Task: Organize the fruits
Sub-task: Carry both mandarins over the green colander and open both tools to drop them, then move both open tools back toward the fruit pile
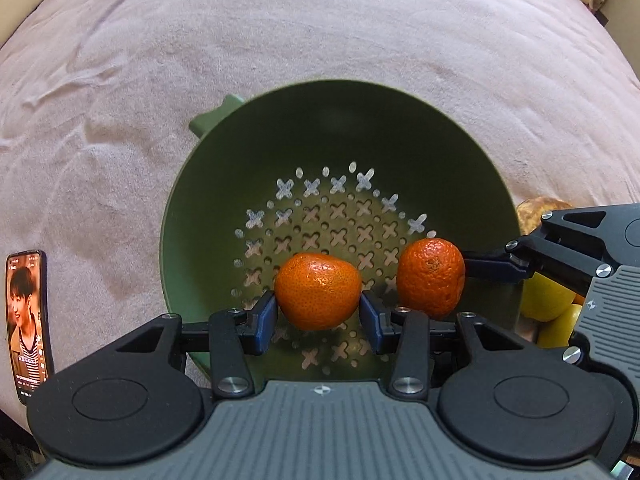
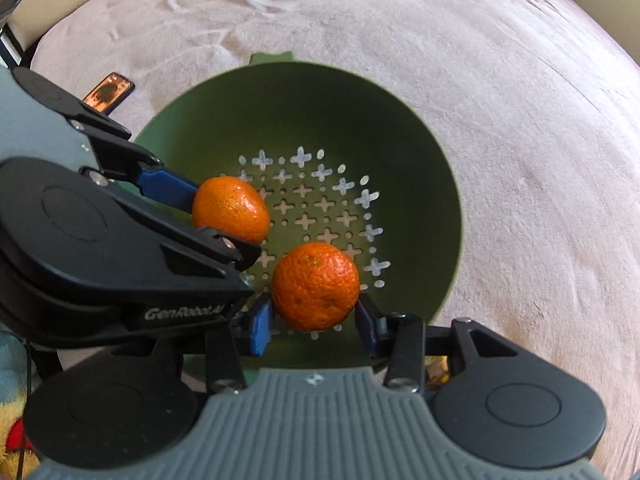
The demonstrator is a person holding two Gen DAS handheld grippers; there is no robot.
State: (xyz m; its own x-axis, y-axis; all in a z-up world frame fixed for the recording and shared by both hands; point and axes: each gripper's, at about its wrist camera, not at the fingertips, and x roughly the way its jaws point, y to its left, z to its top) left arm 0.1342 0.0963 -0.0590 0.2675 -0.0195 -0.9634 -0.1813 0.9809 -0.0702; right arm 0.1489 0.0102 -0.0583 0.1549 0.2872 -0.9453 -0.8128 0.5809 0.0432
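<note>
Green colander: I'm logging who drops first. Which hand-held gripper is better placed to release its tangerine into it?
Roughly even, slightly the left. The left hand-held gripper holds its tangerine over the green colander floor; the right hand-held gripper's tangerine hangs nearer the rim.

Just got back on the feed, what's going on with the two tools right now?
Each tool is holding a tangerine over the green colander. The left tool grips the smoother tangerine, and the right tool grips the rougher tangerine. Both fruits are inside the rim, above the perforated bottom, and neither is released yet. No fruit lies in the colander. Some yellow fruit waits outside it on the pink cloth, and a phone lies off to the left.
</note>
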